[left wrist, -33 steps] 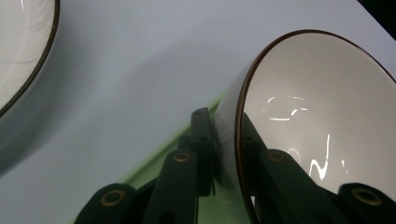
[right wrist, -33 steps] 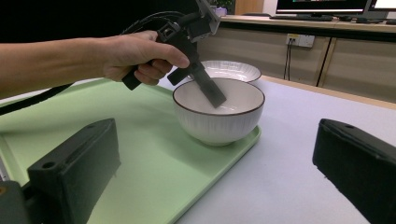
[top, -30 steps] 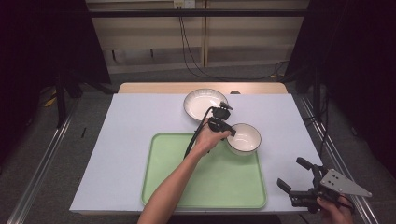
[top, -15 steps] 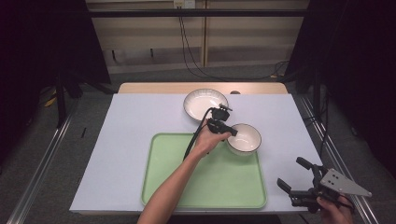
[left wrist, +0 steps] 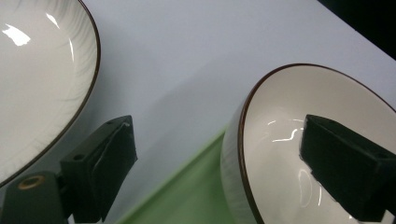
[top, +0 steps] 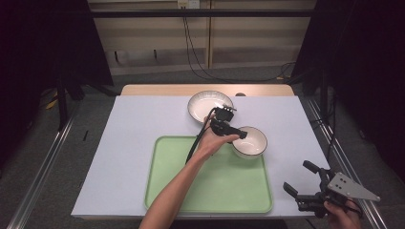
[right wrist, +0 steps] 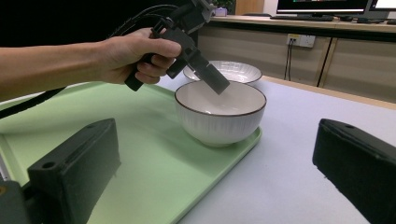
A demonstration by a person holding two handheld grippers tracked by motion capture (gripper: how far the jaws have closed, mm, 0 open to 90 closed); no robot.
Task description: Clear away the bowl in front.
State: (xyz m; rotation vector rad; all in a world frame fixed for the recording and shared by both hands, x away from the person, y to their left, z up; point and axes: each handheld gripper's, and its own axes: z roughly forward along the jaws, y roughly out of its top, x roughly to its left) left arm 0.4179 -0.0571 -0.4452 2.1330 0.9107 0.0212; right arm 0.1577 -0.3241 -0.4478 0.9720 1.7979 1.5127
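On the green tray (top: pixel 191 191), the small bowl (top: pixel 250 141) sits at its far right corner. The left gripper (top: pixel 234 133) has just been opening, jaws astride the rim (nothing pinched). That placing looks done; the plate (top: pixel 210 106) beyond remains. The right gripper (top: pixel 305 183) idles, jaws spread.

Both grippers are matte black: the left gripper (top: pixel 237 134) trails a black cable at 7 o'clock along a bare, sleeveless forearm. The right gripper (top: pixel 300 180) carries a grey three-cornered plate with small dark screw holes and blocky jaws.
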